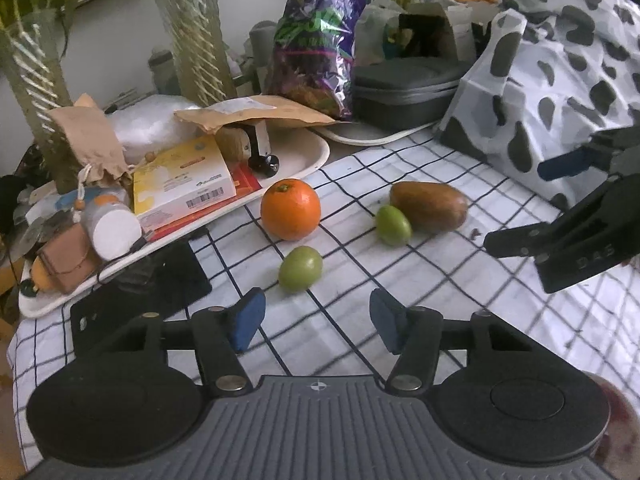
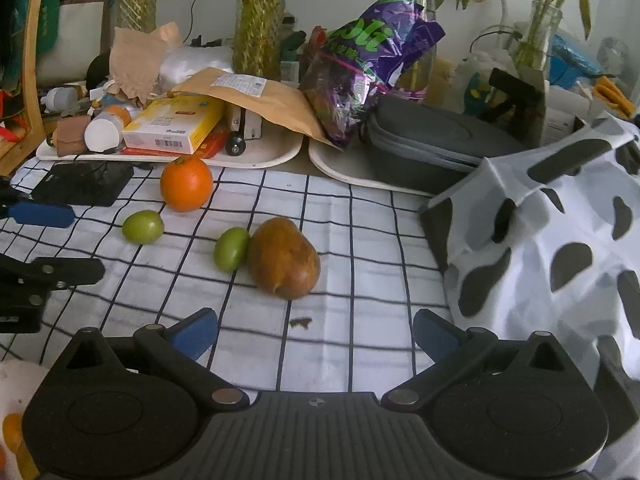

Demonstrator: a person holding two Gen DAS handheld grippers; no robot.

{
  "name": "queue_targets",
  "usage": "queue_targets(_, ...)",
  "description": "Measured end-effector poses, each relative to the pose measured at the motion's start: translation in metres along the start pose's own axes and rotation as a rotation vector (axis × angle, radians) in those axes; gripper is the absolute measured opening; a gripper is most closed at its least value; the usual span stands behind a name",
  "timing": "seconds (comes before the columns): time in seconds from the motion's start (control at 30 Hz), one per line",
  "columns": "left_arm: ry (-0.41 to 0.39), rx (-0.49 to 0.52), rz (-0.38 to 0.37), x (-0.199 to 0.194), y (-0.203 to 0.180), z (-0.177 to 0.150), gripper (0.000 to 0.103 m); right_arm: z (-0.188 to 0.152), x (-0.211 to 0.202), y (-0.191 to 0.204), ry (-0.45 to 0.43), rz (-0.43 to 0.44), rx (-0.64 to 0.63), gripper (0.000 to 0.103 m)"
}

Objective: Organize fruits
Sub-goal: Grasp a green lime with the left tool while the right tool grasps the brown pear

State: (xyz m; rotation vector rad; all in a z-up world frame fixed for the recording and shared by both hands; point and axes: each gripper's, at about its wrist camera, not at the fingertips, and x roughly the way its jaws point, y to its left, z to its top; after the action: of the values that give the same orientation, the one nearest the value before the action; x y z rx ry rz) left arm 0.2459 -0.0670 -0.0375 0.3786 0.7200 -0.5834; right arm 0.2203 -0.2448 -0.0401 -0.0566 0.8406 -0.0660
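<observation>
Both left gripper [image 1: 317, 322] and right gripper [image 2: 315, 334] parted, grasping nothing. Risk: nudging near lime [image 1: 300, 268] so it rolls toward orange [image 1: 291, 209]. Likely if closed off-centre on round fruit.

A white cloth with a black grid [image 2: 360, 216] covers the table. At its far edge sits a white tray [image 2: 276, 156] piled with a yellow box [image 2: 176, 124], a brown padded envelope [image 2: 260, 100], a white-capped bottle [image 2: 102, 132] and a small paper bag [image 2: 136, 60]. Beside the tray lies a grey zipped case [image 2: 432, 140] with a purple crinkled bag [image 2: 372, 56] leaning next to it. A black flat device [image 2: 84, 184] rests on the cloth. A black-spotted white bag [image 2: 552, 248] stands at the right.
</observation>
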Motion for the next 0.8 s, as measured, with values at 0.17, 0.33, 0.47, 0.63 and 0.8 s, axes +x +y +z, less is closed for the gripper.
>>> queue_targets(0.17, -0.004, 0.048, 0.001, 0.021, 0.003, 0.004, 0.054, 0.009, 0.017, -0.001, 0.003, 0.018, -0.032, 0.103)
queue_targets(0.33, 0.015, 0.069, -0.012, 0.044, 0.007, 0.005, 0.04, 0.016, 0.033, -0.007, 0.021, 0.059, -0.01, 0.096)
queue_targets(0.47, 0.008, 0.074, -0.013, 0.055, 0.012, 0.005, 0.035, 0.019, 0.043, -0.014, 0.039, 0.102, 0.017, 0.095)
queue_targets(0.63, -0.018, 0.097, -0.019, 0.059, 0.011, 0.008, 0.034, 0.024, 0.056, -0.022, 0.055, 0.179, 0.07, 0.089)
queue_targets(0.8, -0.03, 0.131, -0.012, 0.062, 0.007, 0.008, 0.031, 0.028, 0.072, -0.023, 0.076, 0.233, 0.088, 0.074)
